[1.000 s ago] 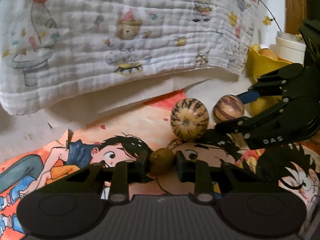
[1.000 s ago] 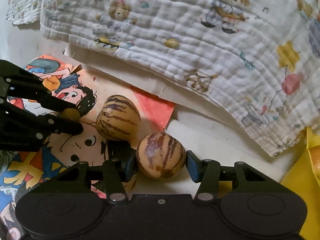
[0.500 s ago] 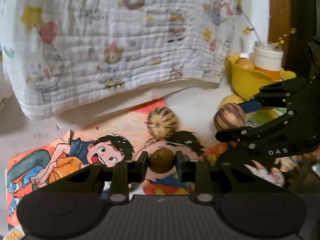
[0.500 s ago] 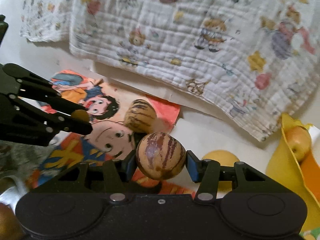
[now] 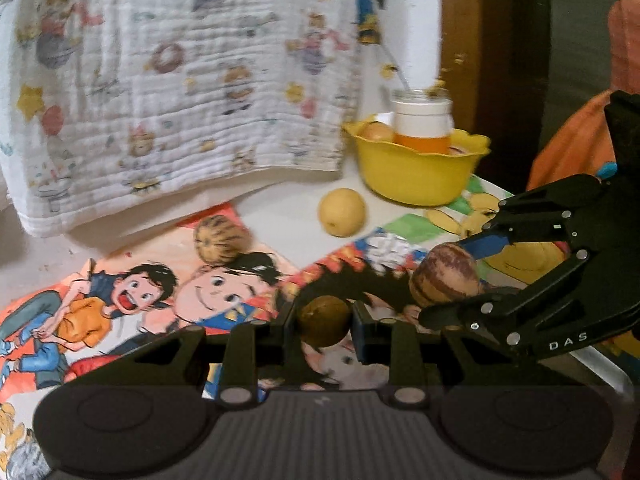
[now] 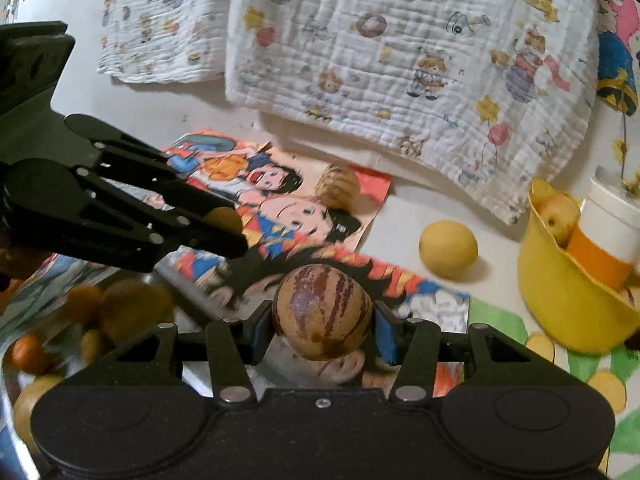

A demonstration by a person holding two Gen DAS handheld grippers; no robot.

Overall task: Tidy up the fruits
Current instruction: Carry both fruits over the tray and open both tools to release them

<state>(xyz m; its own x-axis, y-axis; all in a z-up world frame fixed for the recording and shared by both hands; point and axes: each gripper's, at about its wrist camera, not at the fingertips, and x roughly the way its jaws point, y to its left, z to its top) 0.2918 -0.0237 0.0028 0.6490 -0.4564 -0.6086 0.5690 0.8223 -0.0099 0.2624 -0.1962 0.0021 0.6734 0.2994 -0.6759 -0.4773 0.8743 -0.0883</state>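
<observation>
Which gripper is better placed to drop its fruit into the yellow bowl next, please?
Right: the right gripper, holding the striped fruit, is on the yellow bowl's side; the left gripper is farther away.

Two striped melons (image 6: 322, 317) (image 6: 337, 185), one yellow bowl (image 6: 560, 300), one lemon (image 6: 448, 249), two claws (image 6: 322, 324) (image 5: 325, 320).

Ahead of the right gripper (image 6: 324, 330) the white tabletop (image 6: 400, 216) lay open. A yellow fruit (image 6: 448, 249) and a yellow bowl (image 6: 560, 292) stood to its right, the left gripper (image 6: 224, 228) close on its left.
</observation>
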